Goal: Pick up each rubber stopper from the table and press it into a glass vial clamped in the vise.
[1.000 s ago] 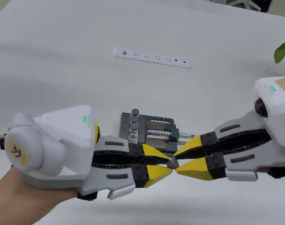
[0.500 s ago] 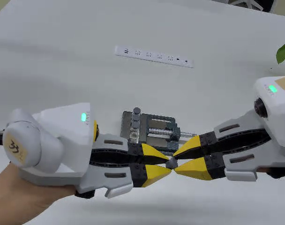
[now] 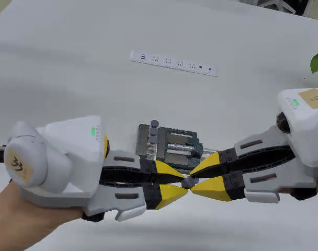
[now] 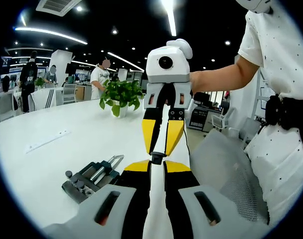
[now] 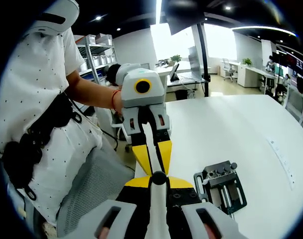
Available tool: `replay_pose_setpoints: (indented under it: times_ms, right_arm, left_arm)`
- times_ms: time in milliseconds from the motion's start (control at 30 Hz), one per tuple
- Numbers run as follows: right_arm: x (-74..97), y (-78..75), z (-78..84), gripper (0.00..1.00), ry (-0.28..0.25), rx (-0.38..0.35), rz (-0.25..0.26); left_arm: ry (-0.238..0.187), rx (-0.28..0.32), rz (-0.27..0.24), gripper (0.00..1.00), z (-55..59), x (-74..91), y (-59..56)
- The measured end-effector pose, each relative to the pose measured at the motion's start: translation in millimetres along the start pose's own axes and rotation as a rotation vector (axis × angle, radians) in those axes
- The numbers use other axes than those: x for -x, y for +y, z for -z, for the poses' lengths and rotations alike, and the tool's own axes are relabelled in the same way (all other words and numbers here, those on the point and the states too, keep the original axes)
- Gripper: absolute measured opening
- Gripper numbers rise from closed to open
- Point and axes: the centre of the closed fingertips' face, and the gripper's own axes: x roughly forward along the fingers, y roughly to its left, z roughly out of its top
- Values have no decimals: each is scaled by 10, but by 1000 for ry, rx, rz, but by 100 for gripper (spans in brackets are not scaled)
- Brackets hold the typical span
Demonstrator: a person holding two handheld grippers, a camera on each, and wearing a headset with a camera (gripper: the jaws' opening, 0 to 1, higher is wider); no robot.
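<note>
White bench (image 3: 70,63), vise (image 3: 177,144) just behind. Left gripper (image 3: 183,183) and right gripper (image 3: 195,182) both pinch one rubber stopper (image 3: 189,181) tip to tip. Probably a regrip to orient it.

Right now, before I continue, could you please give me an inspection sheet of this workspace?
Surface: white table.
Job's things: vise holding a row of vials; one rubber stopper held off the table, nearer the person than the vise.
Clutter: power strip beyond the vise.
Grippers: right tongs shut on the rubber stopper; left tongs tip to tip with them, grip unclear.
Cables: nothing seen.
Surroundings: potted plant; people stand far behind it.
</note>
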Motion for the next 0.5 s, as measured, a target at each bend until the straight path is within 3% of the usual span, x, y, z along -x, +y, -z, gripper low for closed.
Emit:
replay_pose_setpoints:
  times_ms: [233,500]
  right_arm:
    - [-13,-103,-68,5,12,3,18]
    - [-96,-308,-133,5,50,5,64]
  left_arm:
    - [9,8,-31,13,64,109,81]
    - [17,7,-122,24,175,331,295]
